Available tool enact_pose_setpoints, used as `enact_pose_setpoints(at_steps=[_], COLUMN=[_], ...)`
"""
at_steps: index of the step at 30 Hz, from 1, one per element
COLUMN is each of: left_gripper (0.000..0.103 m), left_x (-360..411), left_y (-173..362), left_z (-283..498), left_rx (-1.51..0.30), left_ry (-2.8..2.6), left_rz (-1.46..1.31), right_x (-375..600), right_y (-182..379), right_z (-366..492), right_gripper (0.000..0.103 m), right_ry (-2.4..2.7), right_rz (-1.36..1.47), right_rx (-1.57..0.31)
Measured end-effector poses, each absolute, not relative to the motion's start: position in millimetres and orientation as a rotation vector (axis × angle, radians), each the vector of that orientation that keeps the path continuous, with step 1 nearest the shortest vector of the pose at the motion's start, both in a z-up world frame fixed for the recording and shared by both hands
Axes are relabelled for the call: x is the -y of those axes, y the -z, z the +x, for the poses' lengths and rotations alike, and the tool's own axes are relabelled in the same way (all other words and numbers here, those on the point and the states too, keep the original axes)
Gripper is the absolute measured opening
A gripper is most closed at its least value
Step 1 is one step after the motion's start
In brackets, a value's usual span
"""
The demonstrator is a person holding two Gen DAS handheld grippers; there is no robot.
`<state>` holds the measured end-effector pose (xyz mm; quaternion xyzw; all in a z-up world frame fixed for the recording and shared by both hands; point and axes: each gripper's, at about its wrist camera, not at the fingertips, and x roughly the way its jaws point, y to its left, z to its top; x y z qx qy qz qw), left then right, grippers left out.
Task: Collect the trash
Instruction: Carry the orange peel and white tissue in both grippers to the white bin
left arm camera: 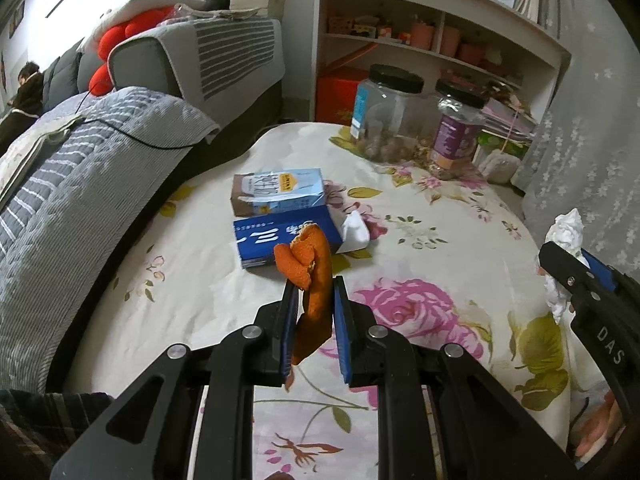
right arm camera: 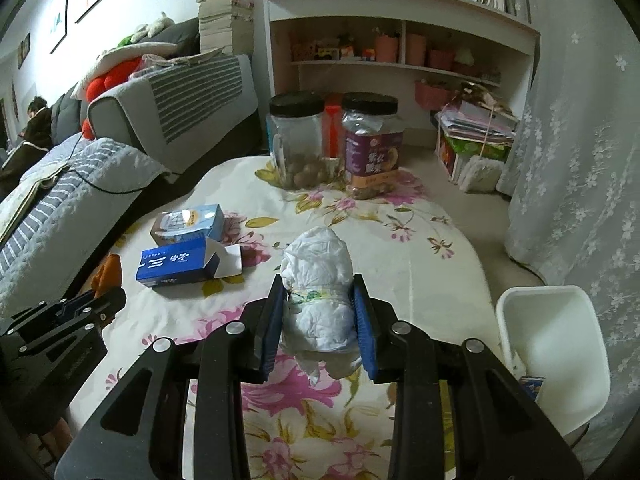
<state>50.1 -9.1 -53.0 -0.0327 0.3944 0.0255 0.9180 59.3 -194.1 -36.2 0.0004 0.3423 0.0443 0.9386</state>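
Observation:
My left gripper (left arm camera: 314, 286) is shut on a strip of orange peel (left arm camera: 312, 272) and holds it above the floral tablecloth (left arm camera: 420, 240). My right gripper (right arm camera: 318, 284) is shut on a crumpled white tissue wad (right arm camera: 318, 280) above the table. The right gripper also shows at the right edge of the left wrist view (left arm camera: 572, 276) with the tissue (left arm camera: 566, 232). The left gripper (right arm camera: 92, 300) and the peel (right arm camera: 108, 274) show at the left of the right wrist view. A white bin (right arm camera: 552, 344) stands at the table's right side.
A blue box (right arm camera: 178, 262) and a light blue box (right arm camera: 190, 222) lie at the table's left. Two black-lidded jars (right arm camera: 298, 140) (right arm camera: 372, 144) stand at the far end. A sofa (right arm camera: 172, 100) lies to the left and a shelf (right arm camera: 400, 32) behind. A curtain (right arm camera: 580, 160) hangs on the right.

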Motion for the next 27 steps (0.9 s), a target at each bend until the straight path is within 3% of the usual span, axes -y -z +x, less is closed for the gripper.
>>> enact_pose_setpoints(at_steps=[27], left_gripper=[0.018], left_x=[121.2], left_y=[9.0], left_z=[63.6], left_rx=[-0.731], left_ry=[0.125], left_rz=[0.033], right_x=[301.2], right_y=[-0.4], right_z=[39.6], right_gripper=[0.031], right_ry=[0.096], right_rz=[0.088], right_rx=[-0.6])
